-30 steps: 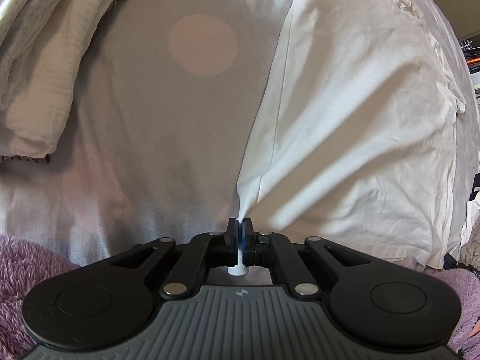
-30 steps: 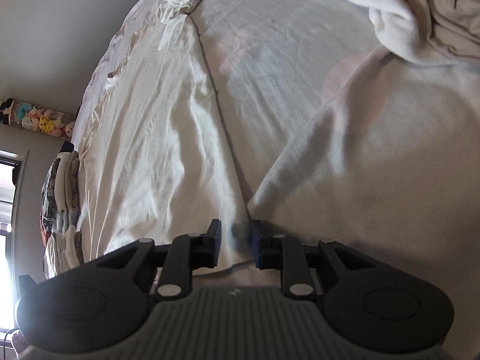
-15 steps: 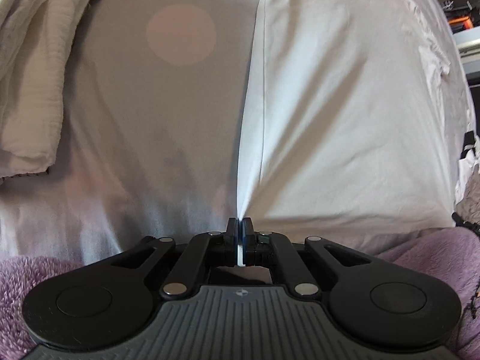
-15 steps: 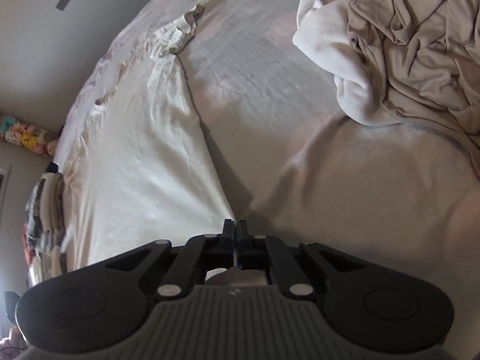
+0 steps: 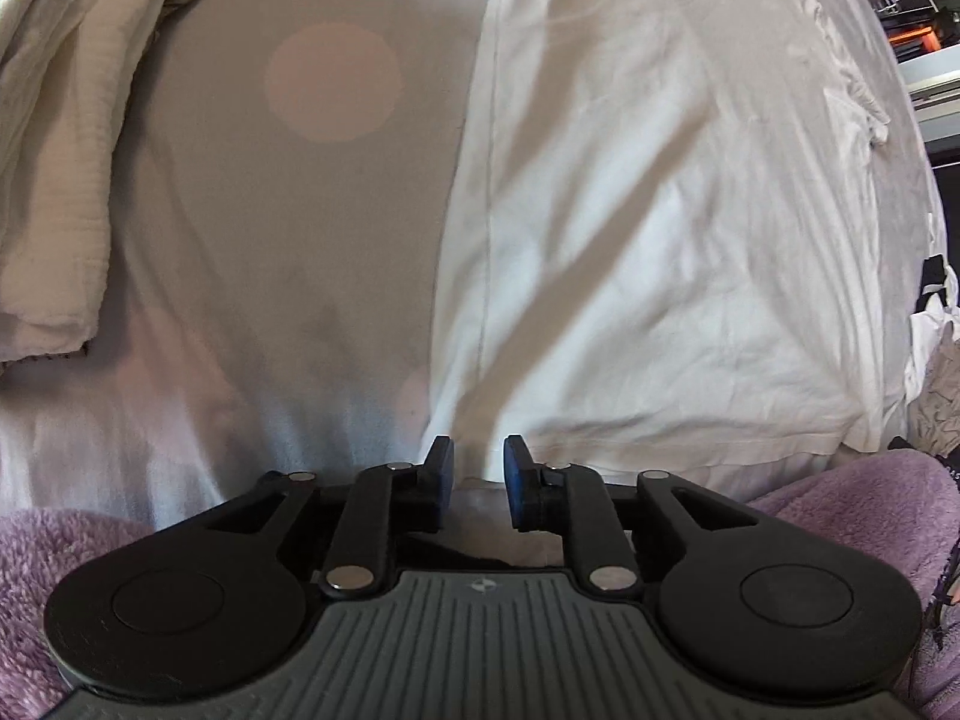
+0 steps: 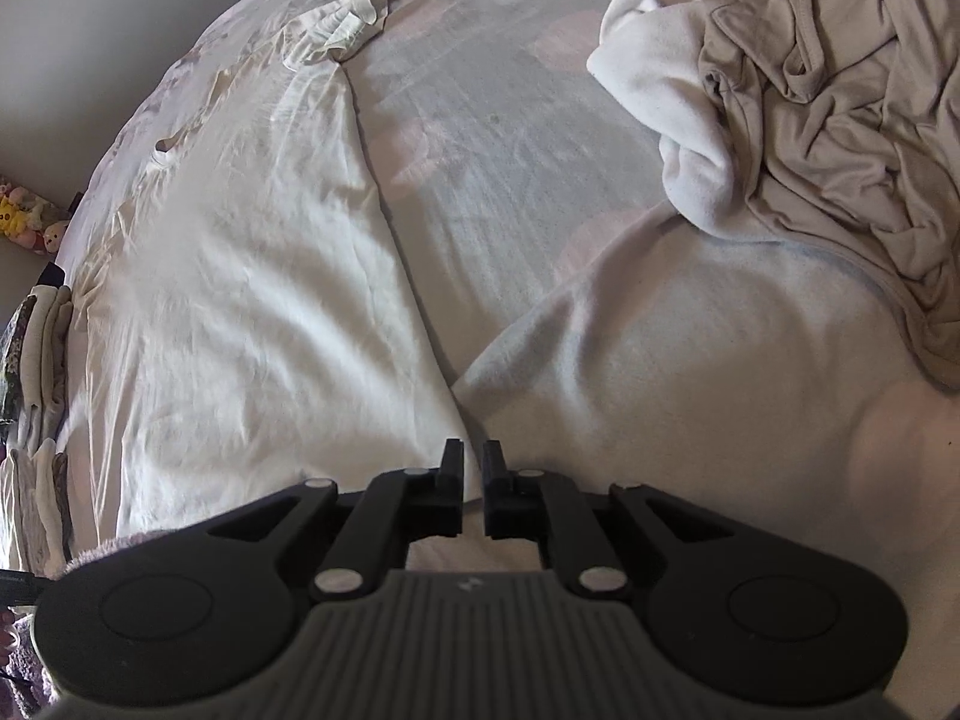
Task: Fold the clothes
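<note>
- On the bed (image 6: 492,138), the white garment (image 5: 660,228) lies flat, its hem near both grippers.
- Left gripper (image 5: 477,471) and right gripper (image 6: 472,468): fingers are opening, nothing between them.
- Advice: smooth wrinkles, then take the corners evenly before folding.

Pale grey bedspread (image 5: 288,276) with faint pink circles (image 5: 333,81), spread flat beneath the laundry. Fuzzy purple blanket (image 5: 852,498) along the near edge, bottom corners of left view. Row of small plush toys (image 6: 27,222) against the wall, far left of right view. Orange-lit shelving (image 5: 912,36), upper right corner, blurred.
</note>
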Motion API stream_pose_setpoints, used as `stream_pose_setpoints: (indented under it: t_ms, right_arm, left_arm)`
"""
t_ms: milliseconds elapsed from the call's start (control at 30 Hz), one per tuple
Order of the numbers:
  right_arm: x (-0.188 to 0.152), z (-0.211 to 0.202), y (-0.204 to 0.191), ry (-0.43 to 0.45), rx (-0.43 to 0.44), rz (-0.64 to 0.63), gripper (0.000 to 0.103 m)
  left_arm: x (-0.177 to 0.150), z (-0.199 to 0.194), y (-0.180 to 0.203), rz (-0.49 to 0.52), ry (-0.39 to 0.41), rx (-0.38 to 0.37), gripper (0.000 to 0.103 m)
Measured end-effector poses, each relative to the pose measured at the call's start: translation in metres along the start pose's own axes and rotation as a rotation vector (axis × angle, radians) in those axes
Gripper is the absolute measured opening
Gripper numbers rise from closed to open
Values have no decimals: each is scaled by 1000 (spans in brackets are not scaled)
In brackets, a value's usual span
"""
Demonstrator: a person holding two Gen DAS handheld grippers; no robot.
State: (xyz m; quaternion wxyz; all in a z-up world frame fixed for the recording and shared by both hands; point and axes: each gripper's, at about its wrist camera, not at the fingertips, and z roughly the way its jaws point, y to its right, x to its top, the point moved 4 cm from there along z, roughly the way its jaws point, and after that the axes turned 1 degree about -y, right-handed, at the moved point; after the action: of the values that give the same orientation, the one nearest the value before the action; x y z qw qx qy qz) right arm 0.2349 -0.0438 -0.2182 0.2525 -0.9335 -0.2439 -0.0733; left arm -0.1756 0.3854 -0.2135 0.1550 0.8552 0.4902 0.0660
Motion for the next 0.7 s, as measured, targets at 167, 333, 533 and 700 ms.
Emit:
stream_pose_setpoints:
  t_ms: [167, 333, 533, 700]
  right_arm:
    - [-8, 3, 0, 1, 22, 37, 26]
    - [-14, 4, -6, -2, 42, 35, 26]
    - [-15, 5, -3, -1, 45, 49, 26]
    - [-17, 6, -2, -1, 55, 57, 26]
  left_arm:
    - [11, 21, 12, -13, 7, 97, 30]
    - [20, 41, 20, -22, -15, 122, 30]
    - [27, 54, 18, -55, 0, 111, 30]
    - [29, 46, 21, -55, 15, 116, 28]
